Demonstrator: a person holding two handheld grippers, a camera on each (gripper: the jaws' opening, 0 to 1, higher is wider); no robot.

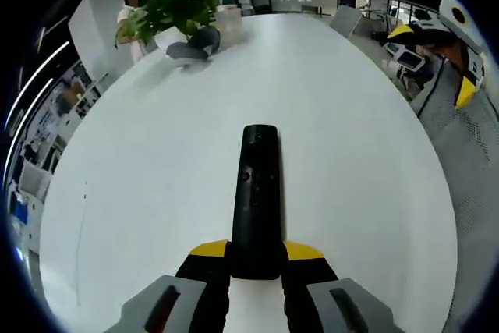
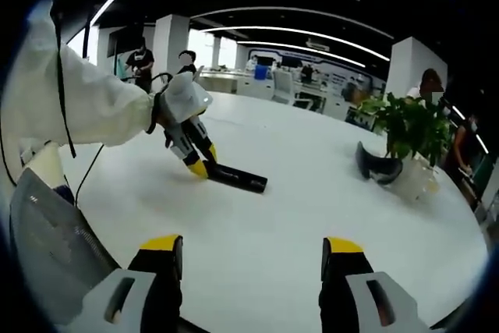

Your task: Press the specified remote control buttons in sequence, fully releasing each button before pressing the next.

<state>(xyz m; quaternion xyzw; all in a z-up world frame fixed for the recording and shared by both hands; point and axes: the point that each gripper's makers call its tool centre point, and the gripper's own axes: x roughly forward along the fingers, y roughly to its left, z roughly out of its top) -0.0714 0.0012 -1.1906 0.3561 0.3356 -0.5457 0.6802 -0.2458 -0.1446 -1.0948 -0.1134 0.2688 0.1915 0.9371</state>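
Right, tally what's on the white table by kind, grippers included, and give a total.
Remote control: 1
Potted plant: 1
Dark curved item beside the plant, too blurred to name: 1
Grippers: 2, left gripper shut on the remote control, right gripper open
Total: 5

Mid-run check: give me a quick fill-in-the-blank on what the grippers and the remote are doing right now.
1. The left gripper is shut on the black ____.
2. The right gripper has its jaws ____ and holds nothing.
3. The remote control lies on a ____ table.
4. At the table's far side, a potted ____ stands beside a dark object.

Missing words: remote control; open; white; plant
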